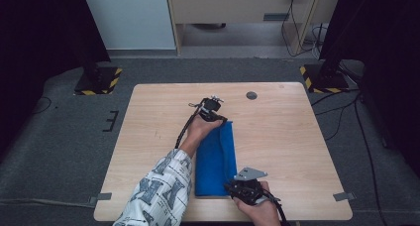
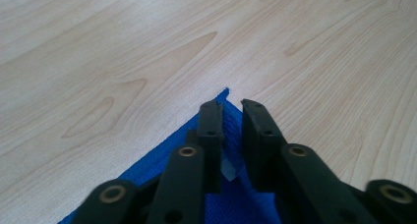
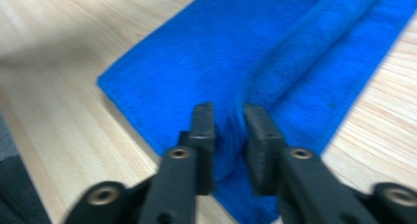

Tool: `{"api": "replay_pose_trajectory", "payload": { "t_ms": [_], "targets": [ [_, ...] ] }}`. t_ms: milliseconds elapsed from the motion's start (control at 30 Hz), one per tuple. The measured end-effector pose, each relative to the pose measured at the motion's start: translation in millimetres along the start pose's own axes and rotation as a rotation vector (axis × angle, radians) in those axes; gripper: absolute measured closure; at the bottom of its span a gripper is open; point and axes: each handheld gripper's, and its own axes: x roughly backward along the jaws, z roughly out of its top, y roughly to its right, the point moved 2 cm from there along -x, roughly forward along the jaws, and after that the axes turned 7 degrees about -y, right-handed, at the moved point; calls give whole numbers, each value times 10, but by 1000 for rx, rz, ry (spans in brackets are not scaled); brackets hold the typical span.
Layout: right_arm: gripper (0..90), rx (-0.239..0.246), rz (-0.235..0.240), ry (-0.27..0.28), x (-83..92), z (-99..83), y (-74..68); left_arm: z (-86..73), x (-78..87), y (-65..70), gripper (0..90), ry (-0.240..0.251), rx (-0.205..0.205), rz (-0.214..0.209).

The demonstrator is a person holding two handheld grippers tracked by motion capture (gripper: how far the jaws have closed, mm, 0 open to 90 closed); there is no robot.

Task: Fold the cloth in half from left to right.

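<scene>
A: From above, the blue towel (image 1: 216, 159) lies folded into a long narrow strip near the middle of the table (image 1: 148, 117), running from the centre toward the near edge.

B: The left gripper (image 1: 217, 118) sits at its far end, the right gripper (image 1: 236, 188) at its near right corner.

A: Now the left gripper view. A pointed corner of the towel (image 2: 223, 106) pokes out on pale wood, deep blue with a fine weave.

B: The left gripper (image 2: 231, 105) has its jaws a narrow gap apart over that corner, pads not pressing on it.

A: Right gripper view: the towel (image 3: 231, 52) is bright blue, a soft ridge running along its length, slightly blurred.

B: The right gripper (image 3: 228, 108) straddles that ridge at the towel's edge, jaws a little apart, cloth between them but not pinched.
</scene>
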Motion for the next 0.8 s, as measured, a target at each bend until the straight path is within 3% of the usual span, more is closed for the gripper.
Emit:
{"api": "replay_pose_trajectory", "payload": {
  "t_ms": [133, 567, 800],
  "targets": [
    [602, -34, 2, -37, 10, -33, 38, 0, -16, 8, 747, 0, 2, -11],
    [520, -64, -27, -39, 39, -52, 122, 23, 5, -15, 714, 38, 9, -9],
    [534, -64, -42, -55, 38, -64, 152, 19, -16, -14, 871, 5, 9, -12]
  ]
}}
